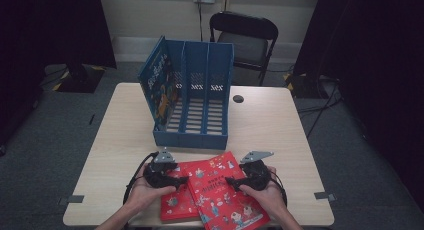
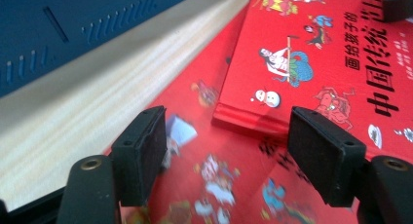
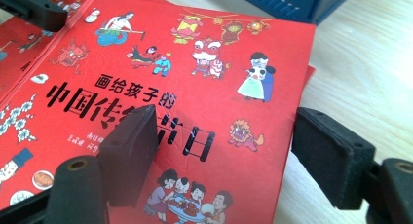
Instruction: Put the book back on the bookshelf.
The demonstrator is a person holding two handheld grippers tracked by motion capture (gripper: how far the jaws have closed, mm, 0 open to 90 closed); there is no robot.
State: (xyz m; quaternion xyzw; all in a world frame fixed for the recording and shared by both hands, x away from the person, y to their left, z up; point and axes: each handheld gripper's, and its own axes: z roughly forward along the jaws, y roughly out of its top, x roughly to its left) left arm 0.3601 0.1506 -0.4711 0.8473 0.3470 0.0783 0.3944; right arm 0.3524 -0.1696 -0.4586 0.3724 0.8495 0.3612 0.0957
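Note:
Two red picture books lie stacked near the table's front edge. The upper book [image 1: 227, 190] [image 3: 195, 73] is turned askew on the lower one [image 1: 175, 202] [image 2: 195, 92]. My left gripper [image 1: 182, 180] [image 2: 226, 158] is at the books' left with its jaws open over the lower cover, and the upper book's [image 2: 331, 53] corner lies just ahead. My right gripper [image 1: 230, 181] [image 3: 229, 151] is open too, one pad above the upper cover and the other past its right edge over the table. Neither gripper's pads press on anything.
A blue three-slot file holder [image 1: 192, 90] [image 2: 58, 29] stands mid-table behind the books, with a blue book [image 1: 160, 85] upright in its left slot. Light wooden table [image 1: 265, 125] [image 3: 360, 63]. A black chair [image 1: 245, 37] stands beyond the far edge.

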